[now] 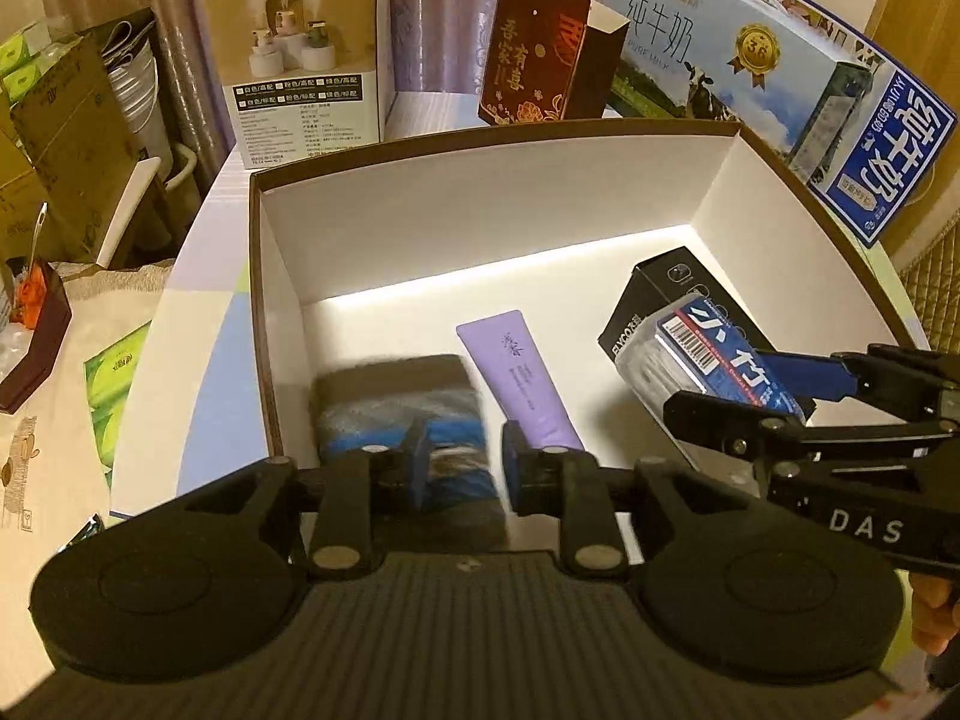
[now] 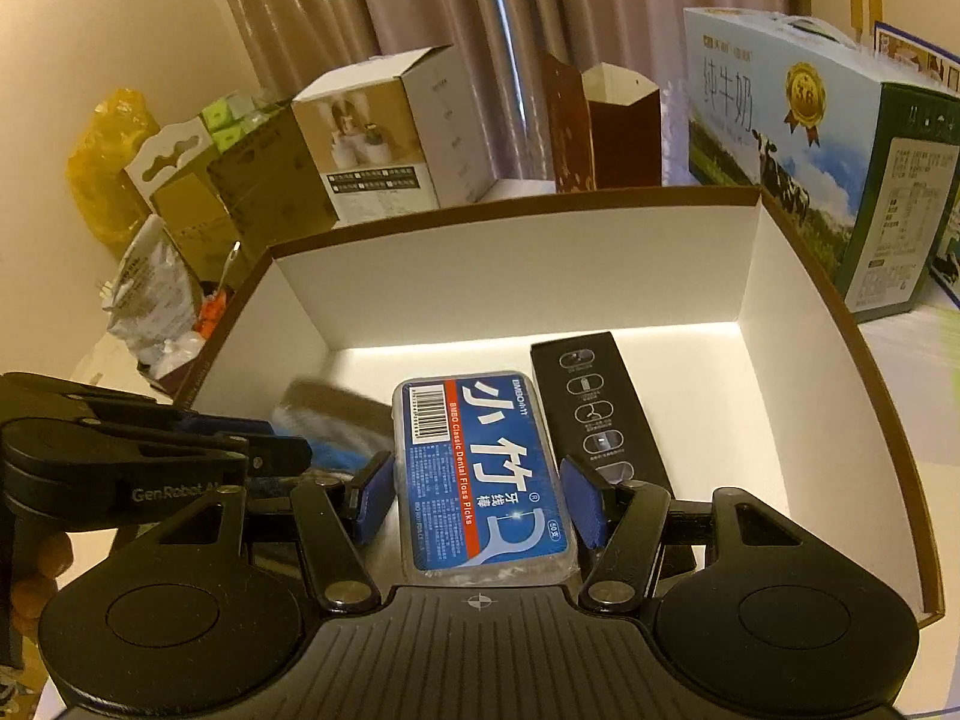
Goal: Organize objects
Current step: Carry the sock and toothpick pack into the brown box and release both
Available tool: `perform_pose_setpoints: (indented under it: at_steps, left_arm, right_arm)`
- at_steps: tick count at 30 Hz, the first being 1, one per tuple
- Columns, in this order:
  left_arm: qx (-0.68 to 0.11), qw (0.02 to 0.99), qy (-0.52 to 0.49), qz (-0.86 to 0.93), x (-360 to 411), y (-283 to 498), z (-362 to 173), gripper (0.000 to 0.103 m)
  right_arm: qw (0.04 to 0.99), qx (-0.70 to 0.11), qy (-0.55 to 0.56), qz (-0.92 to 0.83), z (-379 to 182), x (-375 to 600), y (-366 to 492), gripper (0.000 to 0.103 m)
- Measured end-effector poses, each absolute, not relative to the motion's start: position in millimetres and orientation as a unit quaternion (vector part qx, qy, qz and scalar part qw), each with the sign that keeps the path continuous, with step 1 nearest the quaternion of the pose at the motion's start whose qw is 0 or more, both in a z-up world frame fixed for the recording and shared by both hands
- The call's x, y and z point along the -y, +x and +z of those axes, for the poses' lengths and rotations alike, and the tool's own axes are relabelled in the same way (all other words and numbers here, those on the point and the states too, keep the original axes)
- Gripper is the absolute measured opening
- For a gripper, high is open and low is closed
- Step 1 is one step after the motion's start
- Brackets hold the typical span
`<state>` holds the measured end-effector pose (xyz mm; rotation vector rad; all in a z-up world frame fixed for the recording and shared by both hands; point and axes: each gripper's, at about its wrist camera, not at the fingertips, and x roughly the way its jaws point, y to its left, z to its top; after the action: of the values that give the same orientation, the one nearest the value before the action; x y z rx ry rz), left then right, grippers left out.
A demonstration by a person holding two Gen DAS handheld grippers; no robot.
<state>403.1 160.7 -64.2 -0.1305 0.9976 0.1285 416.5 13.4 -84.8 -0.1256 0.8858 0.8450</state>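
Observation:
A big open box (image 1: 480, 222) with white inner walls and a brown rim lies ahead in both views. On its floor rest a purple tube (image 1: 522, 378) and a black carton (image 1: 654, 294) (image 2: 588, 396). My right gripper (image 2: 480, 498) (image 1: 738, 384) is shut on a blue dental floss picks case (image 2: 480, 468) (image 1: 714, 354), held tilted above the black carton. My left gripper (image 1: 465, 465) (image 2: 288, 450) stands partly open inside the box. A dark, blue-striped packet (image 1: 390, 402) (image 2: 324, 414) shows motion-blurred at its fingertips, so it looks loose rather than held.
Behind the box stand a white humidifier carton (image 1: 300, 60), a dark red paper carton (image 1: 534, 48) and a large milk case (image 1: 720, 54). Cardboard boxes and bags (image 2: 198, 192) crowd the left. A hand (image 2: 36, 570) holds the left gripper's handle.

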Motion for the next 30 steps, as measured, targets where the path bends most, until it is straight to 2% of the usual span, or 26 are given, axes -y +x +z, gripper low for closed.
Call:
perform_pose_setpoints:
  at_steps: [6,9,14,15,16,18,30]
  left_arm:
    - [-0.479,0.873,-0.061,0.06,-162.0,404.1,-65.5,0.029]
    - [-0.479,0.874,-0.06,0.055,-160.8,402.7,-65.5,0.039]
    - [-0.476,0.876,-0.06,0.048,-158.5,398.7,-63.6,0.045]
    - [-0.476,0.876,-0.06,0.048,-158.2,397.2,-62.6,0.05]
    - [-0.475,0.877,-0.06,0.048,-157.1,396.4,-61.8,0.056]
    - [-0.47,0.879,-0.058,0.048,-155.6,392.9,-58.8,0.061]
    - [-0.453,0.887,-0.068,0.053,-149.1,372.6,-37.9,0.076]
  right_arm:
    - [0.819,-0.411,-0.065,0.396,-88.6,-17.5,417.7,0.057]
    - [0.825,-0.399,-0.063,0.396,-88.3,-18.7,417.3,0.057]
    - [0.825,-0.393,-0.066,0.4,-84.8,-16.8,417.9,0.057]
    - [0.825,-0.393,-0.066,0.401,-83.8,-15.6,417.5,0.058]
    - [0.824,-0.394,-0.066,0.401,-83.1,-13.6,417.2,0.059]
    - [0.823,-0.395,-0.065,0.402,-81.5,-9.0,416.4,0.065]
    - [0.833,-0.386,-0.053,0.394,-66.4,22.4,406.5,0.086]
